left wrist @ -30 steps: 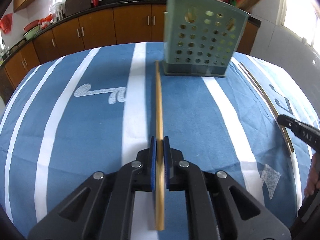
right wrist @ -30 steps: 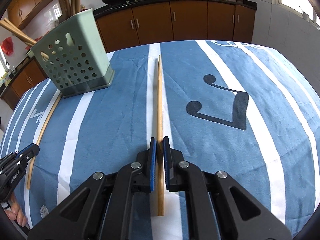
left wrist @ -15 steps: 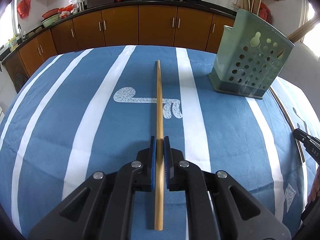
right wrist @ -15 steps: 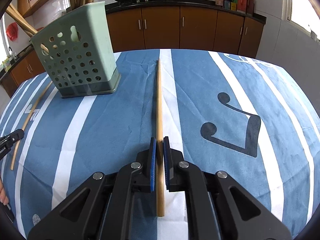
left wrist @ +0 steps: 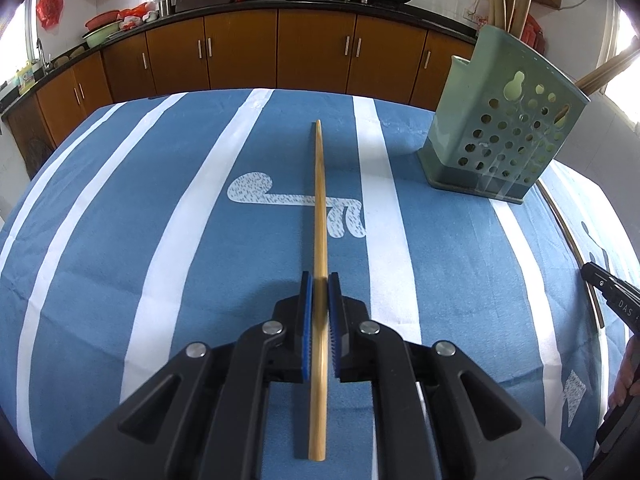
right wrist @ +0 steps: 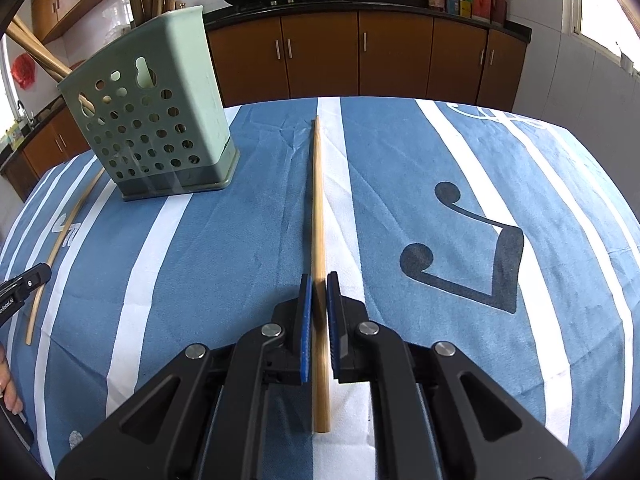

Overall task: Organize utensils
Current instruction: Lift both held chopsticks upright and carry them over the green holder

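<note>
Here each gripper carries one wooden chopstick: the left gripper [left wrist: 320, 294] is clenched on the left chopstick [left wrist: 319, 216], and the right gripper [right wrist: 317, 292] is clenched on the right chopstick [right wrist: 318, 216], each stick running forward from between the blue pads, its tapered tip out ahead and its butt end sticking back under the jaws. Both are held above the blue striped tablecloth [left wrist: 160, 240], well short of the green perforated utensil holder [left wrist: 496, 136], which stands upright on the cloth with other wooden utensils already rising out of its top. A third chopstick [right wrist: 60, 240] lies loose on the cloth just beside the holder's base, between the two grippers. The likely next step is to drop the held sticks into the holder, and the risks sit there: each stick is pinched at one narrow point with most of its length forward, so it could pivot or slip in the pads if its tip catches the holder's rim or the utensils already inside. Two long sticks converging on one opening could also clash, and a sideways knock might tip the tall, light holder. The loose stick could be nudged off the table.
</note>
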{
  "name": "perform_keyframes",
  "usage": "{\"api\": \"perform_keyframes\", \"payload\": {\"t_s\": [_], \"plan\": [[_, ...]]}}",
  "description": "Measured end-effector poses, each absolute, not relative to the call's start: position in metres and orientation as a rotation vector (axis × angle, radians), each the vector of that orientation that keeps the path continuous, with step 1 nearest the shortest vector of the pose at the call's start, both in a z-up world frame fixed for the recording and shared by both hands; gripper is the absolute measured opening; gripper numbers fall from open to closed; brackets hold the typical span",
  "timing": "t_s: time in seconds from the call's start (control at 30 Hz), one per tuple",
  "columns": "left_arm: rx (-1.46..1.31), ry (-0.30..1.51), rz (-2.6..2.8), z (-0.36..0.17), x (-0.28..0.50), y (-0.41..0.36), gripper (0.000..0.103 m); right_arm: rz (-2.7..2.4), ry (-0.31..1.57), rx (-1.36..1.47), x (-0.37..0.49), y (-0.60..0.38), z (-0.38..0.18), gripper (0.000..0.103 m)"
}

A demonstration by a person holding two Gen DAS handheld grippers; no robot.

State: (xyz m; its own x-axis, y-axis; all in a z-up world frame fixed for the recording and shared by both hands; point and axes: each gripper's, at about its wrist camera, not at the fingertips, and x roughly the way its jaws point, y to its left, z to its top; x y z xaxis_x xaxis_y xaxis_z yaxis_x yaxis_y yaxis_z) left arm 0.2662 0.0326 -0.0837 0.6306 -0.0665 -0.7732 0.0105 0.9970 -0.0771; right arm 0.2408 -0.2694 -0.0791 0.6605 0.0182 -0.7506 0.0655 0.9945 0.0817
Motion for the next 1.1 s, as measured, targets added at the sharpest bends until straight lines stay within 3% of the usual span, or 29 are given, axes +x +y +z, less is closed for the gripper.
{"api": "perform_keyframes", "payload": {"t_s": [1.1], "plan": [[-0.034,0.9,-0.065,-0.0827,0.2606,0.0308,0.01,-0.019,0.851,0.071,0.2352,-0.2657,-0.0786,0.009]]}}
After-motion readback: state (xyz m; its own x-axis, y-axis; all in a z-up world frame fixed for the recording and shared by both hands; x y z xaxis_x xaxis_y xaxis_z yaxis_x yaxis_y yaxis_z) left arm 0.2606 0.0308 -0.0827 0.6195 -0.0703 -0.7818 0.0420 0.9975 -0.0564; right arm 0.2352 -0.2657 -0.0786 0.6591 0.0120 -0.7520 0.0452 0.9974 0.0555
